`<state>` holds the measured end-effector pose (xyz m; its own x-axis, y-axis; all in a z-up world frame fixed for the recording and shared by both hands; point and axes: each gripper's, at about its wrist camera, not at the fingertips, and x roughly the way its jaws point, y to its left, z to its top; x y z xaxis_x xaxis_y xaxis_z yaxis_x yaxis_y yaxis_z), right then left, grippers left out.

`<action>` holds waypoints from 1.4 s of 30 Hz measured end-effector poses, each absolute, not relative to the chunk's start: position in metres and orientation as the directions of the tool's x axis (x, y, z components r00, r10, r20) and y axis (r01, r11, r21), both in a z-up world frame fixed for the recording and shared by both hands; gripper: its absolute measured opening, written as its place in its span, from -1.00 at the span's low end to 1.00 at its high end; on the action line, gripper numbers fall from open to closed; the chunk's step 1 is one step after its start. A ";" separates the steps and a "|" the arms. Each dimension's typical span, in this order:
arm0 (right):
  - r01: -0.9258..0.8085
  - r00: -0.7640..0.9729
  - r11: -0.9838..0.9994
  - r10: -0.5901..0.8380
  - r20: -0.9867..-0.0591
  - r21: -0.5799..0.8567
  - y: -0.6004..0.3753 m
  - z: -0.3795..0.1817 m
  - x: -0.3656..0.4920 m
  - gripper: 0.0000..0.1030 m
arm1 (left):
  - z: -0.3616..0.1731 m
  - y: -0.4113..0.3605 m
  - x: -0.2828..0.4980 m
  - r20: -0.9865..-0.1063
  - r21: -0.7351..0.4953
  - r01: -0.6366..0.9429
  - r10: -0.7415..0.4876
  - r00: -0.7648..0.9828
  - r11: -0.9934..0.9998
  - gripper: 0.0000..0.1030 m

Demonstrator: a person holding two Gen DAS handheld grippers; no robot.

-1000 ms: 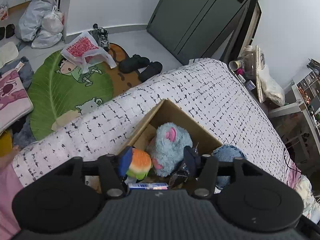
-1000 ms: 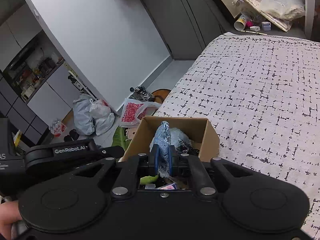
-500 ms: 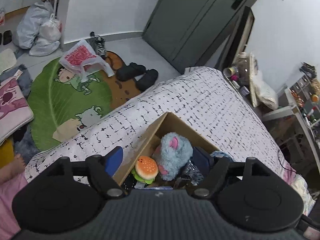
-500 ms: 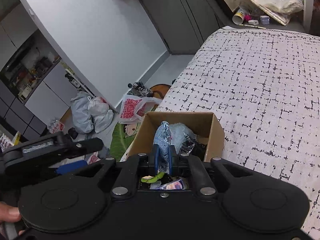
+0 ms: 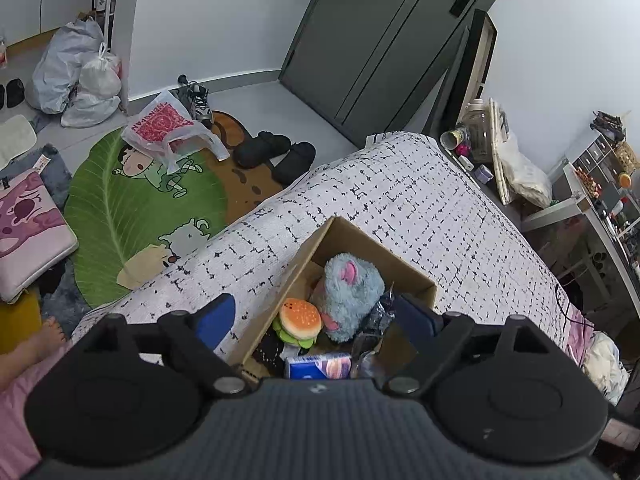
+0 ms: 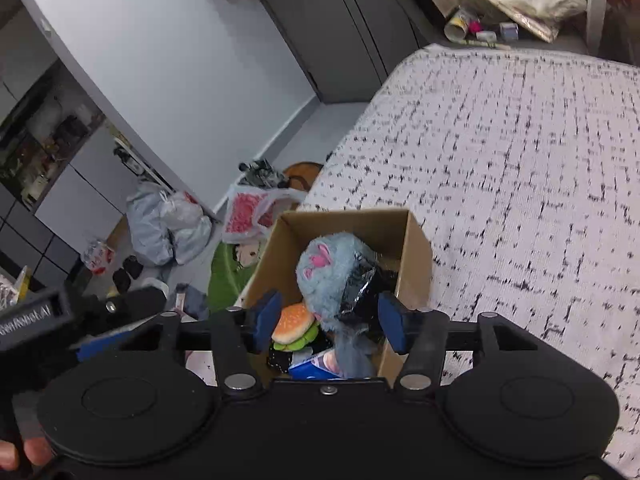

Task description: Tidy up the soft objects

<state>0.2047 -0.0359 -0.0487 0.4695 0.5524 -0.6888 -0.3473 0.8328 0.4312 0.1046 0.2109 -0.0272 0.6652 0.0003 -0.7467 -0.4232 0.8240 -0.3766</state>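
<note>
A cardboard box (image 5: 404, 258) (image 6: 418, 240) stands on the white patterned bed (image 5: 420, 200). Inside lie a fluffy blue plush (image 5: 350, 292) (image 6: 324, 268), a burger plush (image 5: 300, 316) (image 6: 292, 322), a blue pack (image 5: 318, 365), a dark crinkly wrapper (image 6: 362, 284) and a blue-grey cloth piece (image 6: 352, 350). My left gripper (image 5: 316, 318) is open above the box. My right gripper (image 6: 330, 322) is open and empty just above the box, the cloth below it.
The floor left of the bed holds a green leaf rug (image 5: 132, 208), a red-patterned plastic bag (image 5: 164, 128), grey bags (image 5: 76, 76), black slippers (image 5: 276, 152) and shoes. A grey door (image 5: 380, 40) stands behind. Clutter lies at the bed's far side (image 5: 500, 152).
My right gripper opened and let go of the blue-grey cloth, which now lies in the box. My left gripper opened, released the burger plush into the box, and rose.
</note>
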 end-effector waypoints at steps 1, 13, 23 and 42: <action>-0.348 0.475 0.833 0.553 -0.685 0.431 -0.039 -0.047 0.203 0.13 | -0.026 0.207 0.103 -0.748 -0.371 -0.419 0.000 0.663 0.829 0.69; -0.338 0.540 0.849 0.529 -0.655 0.407 -0.095 -0.016 0.175 1.00 | -0.012 0.156 0.074 -0.745 -0.303 -0.378 0.030 0.666 0.875 0.73; -0.376 0.522 0.837 0.547 -0.655 0.398 -0.140 0.000 0.140 1.00 | 0.009 0.120 0.044 -0.721 -0.291 -0.367 0.049 0.691 0.884 0.82; -0.406 0.570 0.841 0.539 -0.620 0.358 -0.203 0.000 0.093 1.00 | 0.013 0.062 0.010 -0.710 -0.172 -0.301 0.094 0.697 0.938 0.84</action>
<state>0.0926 -0.2029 0.0002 0.5700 0.5395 -0.6197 -0.4062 0.8406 0.3582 0.0100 0.0616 0.0127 0.6975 0.0940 -0.7104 -0.3014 0.9379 -0.1718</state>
